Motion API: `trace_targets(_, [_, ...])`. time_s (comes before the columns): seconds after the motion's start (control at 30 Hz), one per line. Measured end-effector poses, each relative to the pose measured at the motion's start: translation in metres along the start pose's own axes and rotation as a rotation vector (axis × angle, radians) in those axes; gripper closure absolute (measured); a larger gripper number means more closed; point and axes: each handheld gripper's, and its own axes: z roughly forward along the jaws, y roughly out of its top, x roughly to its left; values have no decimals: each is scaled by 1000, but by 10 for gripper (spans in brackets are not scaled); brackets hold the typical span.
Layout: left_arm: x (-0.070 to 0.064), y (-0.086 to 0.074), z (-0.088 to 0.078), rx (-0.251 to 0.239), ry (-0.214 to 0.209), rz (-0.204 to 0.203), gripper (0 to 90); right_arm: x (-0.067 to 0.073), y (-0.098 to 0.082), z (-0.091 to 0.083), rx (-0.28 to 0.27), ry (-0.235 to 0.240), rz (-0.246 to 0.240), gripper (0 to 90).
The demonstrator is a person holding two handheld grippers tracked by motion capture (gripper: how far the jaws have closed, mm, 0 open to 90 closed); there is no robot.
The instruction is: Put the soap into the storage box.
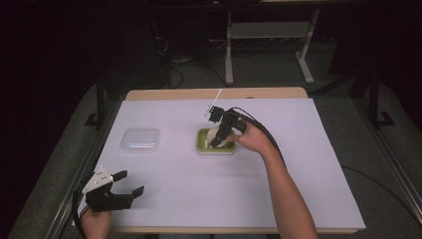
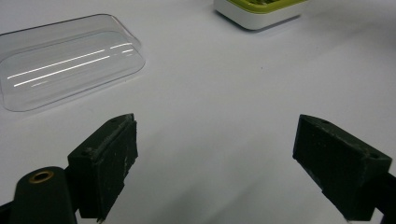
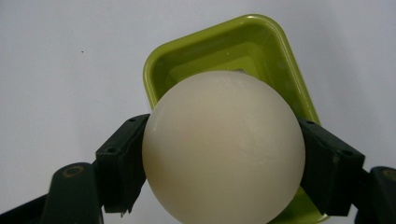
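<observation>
My right gripper (image 1: 217, 141) (image 3: 224, 154) is shut on a cream-white ball (image 3: 223, 147) (image 1: 214, 135), held just above a lime-green tray (image 1: 202, 144) (image 3: 243, 42) with a white base at mid-table. The ball fills the gap between the two black jaws. My left gripper (image 1: 130, 182) (image 2: 215, 163) rests near the table's front left corner, open, with only white table surface between its jaws. A clear plastic lid (image 1: 141, 141) (image 2: 65, 65) lies flat on the table to the left of the tray, beyond the left gripper.
A white sheet (image 1: 308, 159) covers the wooden table. A thin white stick (image 1: 215, 101) stands near the far edge behind the right gripper. Black cables (image 1: 263, 132) trail from the right gripper along the forearm. Desk legs and wires stand beyond the table.
</observation>
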Motion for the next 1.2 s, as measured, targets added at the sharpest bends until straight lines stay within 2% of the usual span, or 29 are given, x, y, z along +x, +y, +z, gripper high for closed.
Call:
trace_targets(0.6, [-1,0,1,-1,-1,2,130,-3,1,9,27,-4,22,241])
trace_targets(1.2, [0,0,0,-2,-2,3,130,-3,2,13,26,-5,24,241])
